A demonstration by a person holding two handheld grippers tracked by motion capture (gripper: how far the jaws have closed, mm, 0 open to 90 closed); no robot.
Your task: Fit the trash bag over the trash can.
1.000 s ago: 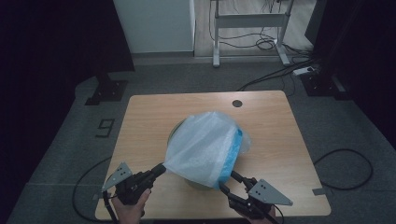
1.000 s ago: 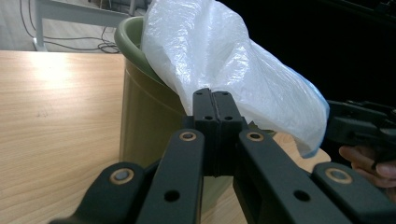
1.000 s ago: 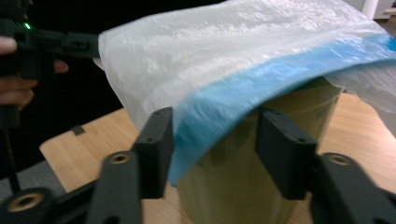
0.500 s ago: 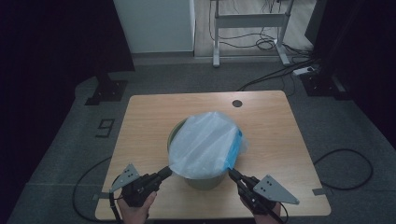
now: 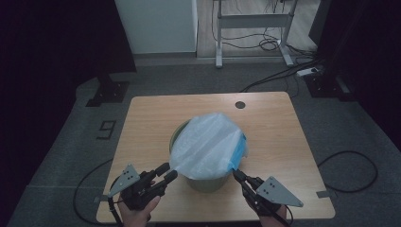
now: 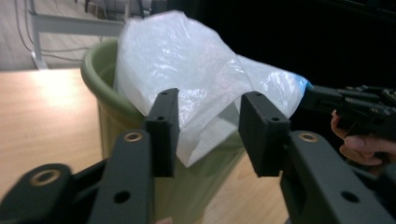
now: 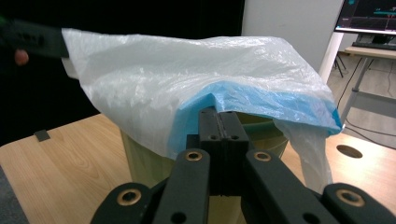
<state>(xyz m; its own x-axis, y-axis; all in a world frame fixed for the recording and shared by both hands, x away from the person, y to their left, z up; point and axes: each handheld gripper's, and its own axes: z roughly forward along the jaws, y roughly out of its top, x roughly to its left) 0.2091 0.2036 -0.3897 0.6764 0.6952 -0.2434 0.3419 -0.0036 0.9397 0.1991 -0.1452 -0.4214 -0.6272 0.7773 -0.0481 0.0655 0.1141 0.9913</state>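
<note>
At the near edge of the wooden table [image 5: 146, 118], a green bin [image 5: 205, 182] stands draped in a translucent plastic bag [image 5: 208, 146] with a blue band. My right gripper [image 7: 218, 119] is pressed together on the bag's blue edge — film pinched between the pads, just above the bin's rim. My left gripper [image 6: 208, 128] has just been opening; its jaws stand spread, the bag's hanging corner between them but not pressed.

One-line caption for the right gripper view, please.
Right gripper pinches the plastic bag's blue hem above the green bin.
</note>
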